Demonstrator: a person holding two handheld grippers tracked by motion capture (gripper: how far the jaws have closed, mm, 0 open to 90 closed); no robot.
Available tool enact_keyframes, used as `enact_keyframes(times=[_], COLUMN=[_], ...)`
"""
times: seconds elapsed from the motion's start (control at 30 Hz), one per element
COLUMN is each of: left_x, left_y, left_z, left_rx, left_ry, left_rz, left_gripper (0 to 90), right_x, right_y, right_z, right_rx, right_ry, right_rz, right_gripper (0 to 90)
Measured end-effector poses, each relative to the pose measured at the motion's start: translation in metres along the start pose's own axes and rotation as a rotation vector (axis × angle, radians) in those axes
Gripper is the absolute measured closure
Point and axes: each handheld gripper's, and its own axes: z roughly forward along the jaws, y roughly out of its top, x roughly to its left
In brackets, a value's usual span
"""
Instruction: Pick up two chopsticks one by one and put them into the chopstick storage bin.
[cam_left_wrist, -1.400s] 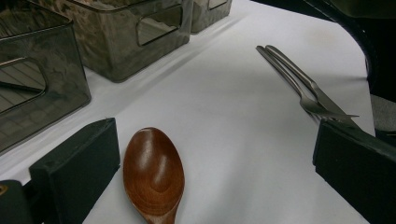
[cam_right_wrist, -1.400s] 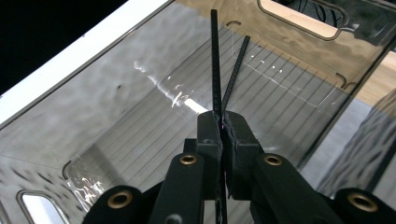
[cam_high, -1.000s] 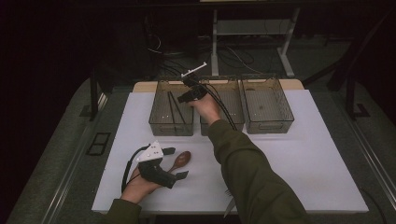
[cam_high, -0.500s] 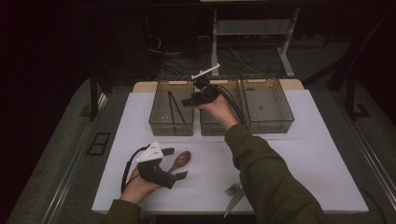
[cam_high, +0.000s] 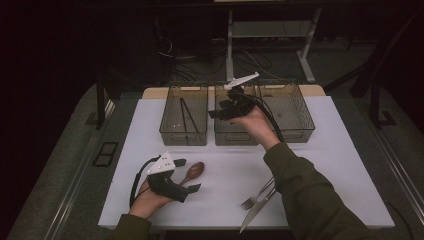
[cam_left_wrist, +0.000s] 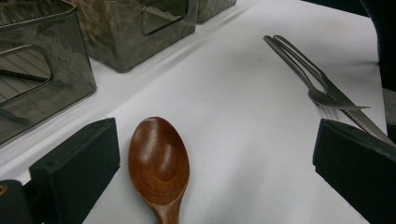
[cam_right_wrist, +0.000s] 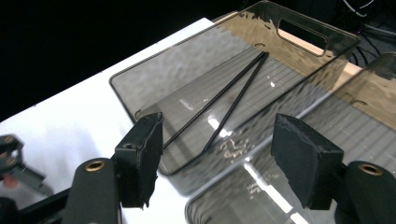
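Wooden brown spoon (cam_left_wrist: 159, 163) lies on the white worktop (cam_high: 320, 165), between the open jaws of the left gripper (cam_high: 184, 175), untouched. Beyond the spoon, the right gripper (cam_right_wrist: 219, 158) has just been opening, empty, above the smoky plastic bins (cam_high: 184, 116).

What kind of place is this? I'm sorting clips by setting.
Probably a lab recording bench: a white-covered table in a dark room, three smoky clear plastic bins, and cables with metal stand legs behind.
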Motion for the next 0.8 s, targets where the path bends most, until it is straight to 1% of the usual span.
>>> enact_keyframes(times=[0.27,0.3,0.37,0.43,0.57,0.73,0.8], left_x=[0.000,0.001,0.000,0.000,0.000,0.001,0.001], left_y=[0.000,0.000,-0.001,-0.001,-0.002,-0.002,-0.002], left_z=[-0.001,-0.001,-0.001,-0.001,0.000,0.001,0.001], left_rx=[0.007,0.016,0.016,0.014,0.018,0.027,0.031], left_ry=[0.015,0.016,0.017,0.020,0.024,0.027,0.032], left_rz=[0.000,0.007,0.004,0.001,0.003,-0.004,0.000], left_gripper=[0.0,0.0,0.0,0.0,0.0,0.0,0.0], right_x=[0.002,0.002,0.003,0.002,0.000,0.000,0.001], right_y=[-0.017,-0.019,-0.024,-0.029,-0.043,-0.062,-0.070], right_z=[-0.036,-0.040,-0.048,-0.057,-0.074,-0.092,-0.099], right_rx=[-0.044,-0.044,-0.044,-0.060,-0.081,-0.099,-0.110], right_ry=[-0.006,-0.006,-0.003,-0.006,0.001,-0.002,-0.004], right_rz=[-0.031,-0.033,-0.034,-0.038,-0.026,-0.028,-0.031], right_gripper=[32.6,31.8,31.3,31.1,29.7,28.5,27.8])
